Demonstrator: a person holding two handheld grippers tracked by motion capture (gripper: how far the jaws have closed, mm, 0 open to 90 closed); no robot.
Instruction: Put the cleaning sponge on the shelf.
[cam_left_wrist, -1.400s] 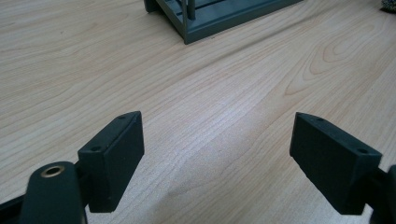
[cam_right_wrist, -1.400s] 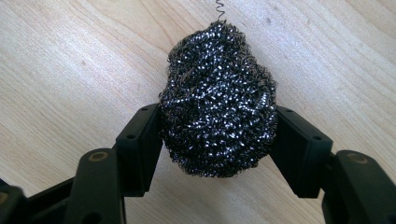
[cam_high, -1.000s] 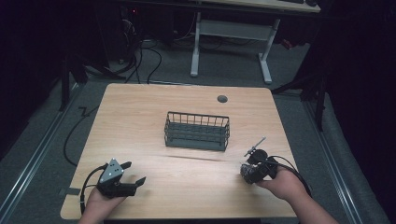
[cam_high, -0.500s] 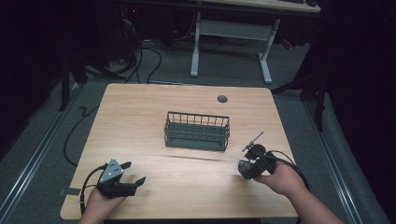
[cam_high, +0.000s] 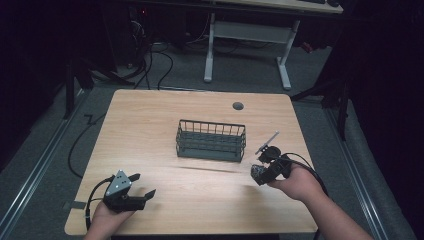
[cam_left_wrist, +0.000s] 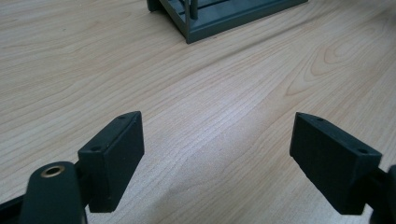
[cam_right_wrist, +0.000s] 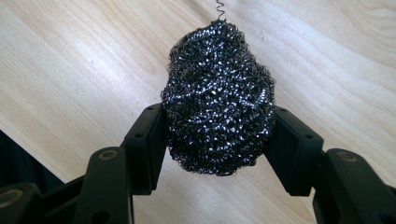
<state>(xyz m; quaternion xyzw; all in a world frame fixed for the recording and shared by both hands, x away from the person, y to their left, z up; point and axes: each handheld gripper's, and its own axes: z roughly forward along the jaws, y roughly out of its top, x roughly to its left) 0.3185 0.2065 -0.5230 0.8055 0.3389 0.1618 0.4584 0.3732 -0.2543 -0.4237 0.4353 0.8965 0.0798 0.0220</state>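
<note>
Right gripper (cam_right_wrist: 217, 140): we see its two black jaws pressed against the sides of a dark, shiny steel-wool scouring ball (cam_right_wrist: 218, 95), held above the pale wooden table (cam_high: 150, 120).
Left gripper (cam_left_wrist: 219, 158): jaws spread wide with nothing between them, low near the table's front left corner.
Basket: a dark wire basket with a solid base (cam_high: 211, 140) stands mid-table, long axis left to right.
Key relation: we judge the basket lies forward and left of the ball-holding right gripper, just beside it; the left gripper is well apart.
</note>
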